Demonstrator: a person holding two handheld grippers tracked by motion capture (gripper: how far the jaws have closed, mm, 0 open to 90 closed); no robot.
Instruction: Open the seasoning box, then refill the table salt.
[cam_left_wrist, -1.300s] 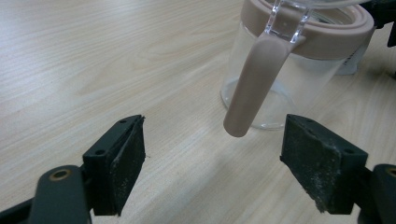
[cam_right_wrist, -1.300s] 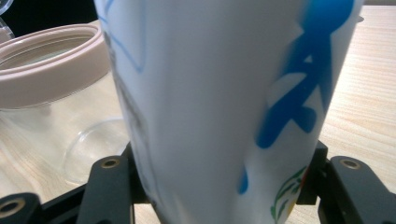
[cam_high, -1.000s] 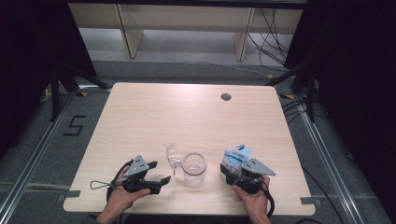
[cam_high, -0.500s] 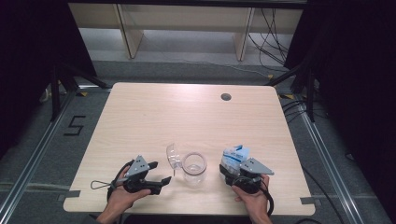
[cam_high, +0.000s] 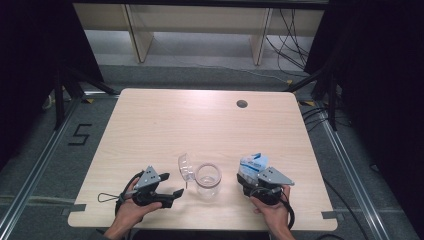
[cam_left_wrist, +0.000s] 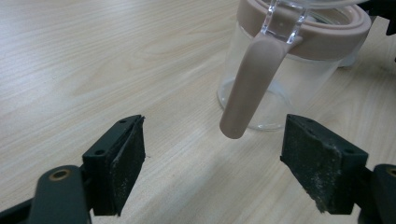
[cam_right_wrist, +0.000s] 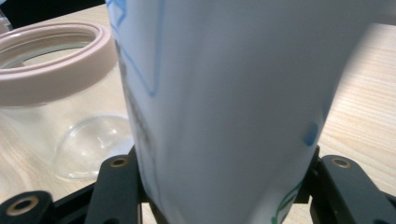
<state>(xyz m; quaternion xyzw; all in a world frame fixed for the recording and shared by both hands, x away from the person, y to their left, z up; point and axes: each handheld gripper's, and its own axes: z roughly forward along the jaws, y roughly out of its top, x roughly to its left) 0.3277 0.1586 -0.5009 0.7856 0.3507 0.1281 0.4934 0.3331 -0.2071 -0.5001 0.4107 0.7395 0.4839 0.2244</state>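
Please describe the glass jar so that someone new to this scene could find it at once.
Look at the near edge of the wooden table, between the left gripper and the right gripper. The jar stands there, clear, with a beige rim and its lid open.

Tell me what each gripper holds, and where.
Right gripper clamps the white-and-blue packet near its lower end. Left gripper is open, holding nothing.

At lower left the left gripper (cam_high: 170, 192) lay hand-held, jaws spread wide; at lower right the right gripper (cam_high: 250, 176) stood with jaws clamped.
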